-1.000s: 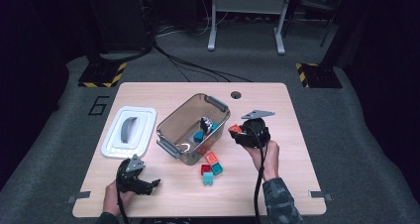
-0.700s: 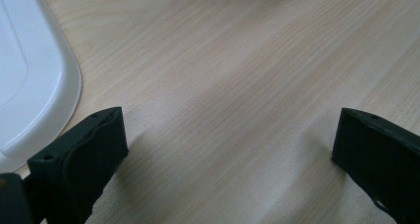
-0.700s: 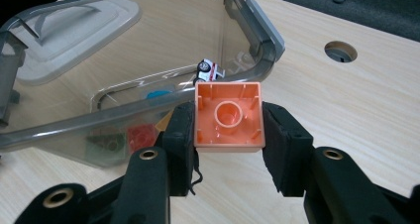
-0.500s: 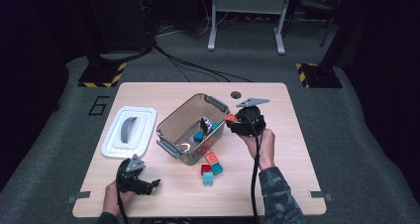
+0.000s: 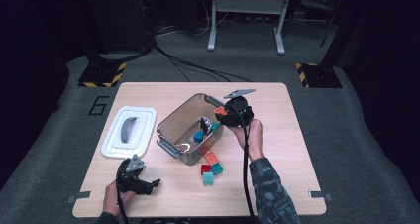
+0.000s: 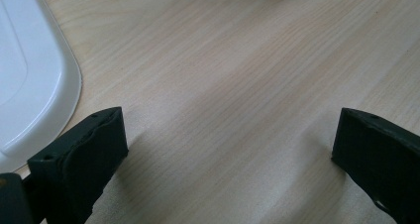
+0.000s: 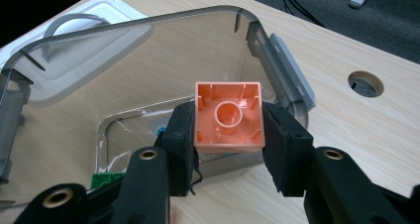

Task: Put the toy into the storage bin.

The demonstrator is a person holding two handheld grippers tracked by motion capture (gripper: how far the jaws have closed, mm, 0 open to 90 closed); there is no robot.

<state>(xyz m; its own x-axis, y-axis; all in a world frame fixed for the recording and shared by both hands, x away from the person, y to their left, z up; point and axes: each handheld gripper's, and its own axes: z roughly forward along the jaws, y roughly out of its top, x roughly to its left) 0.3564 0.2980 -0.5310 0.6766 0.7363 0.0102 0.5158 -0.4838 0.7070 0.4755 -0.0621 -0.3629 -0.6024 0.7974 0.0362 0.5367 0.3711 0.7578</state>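
A dark room surrounds the wooden desk [image 5: 277, 135]. The right gripper [image 7: 229, 149] has its jaws clamped on an orange block [image 7: 229, 116] above the clear bin [image 5: 171, 130]. The left gripper [image 6: 228, 149] rests on the desk, jaws apart, beside the white lid [image 6: 29, 80]

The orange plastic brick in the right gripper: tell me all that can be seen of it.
The orange plastic brick is square and glossy, its hollow underside facing the camera, with a round tube in the middle and thin ribs on the inner walls. The right gripper is shut on its two opposite sides, holding it over the near edge of the clear plastic bin.
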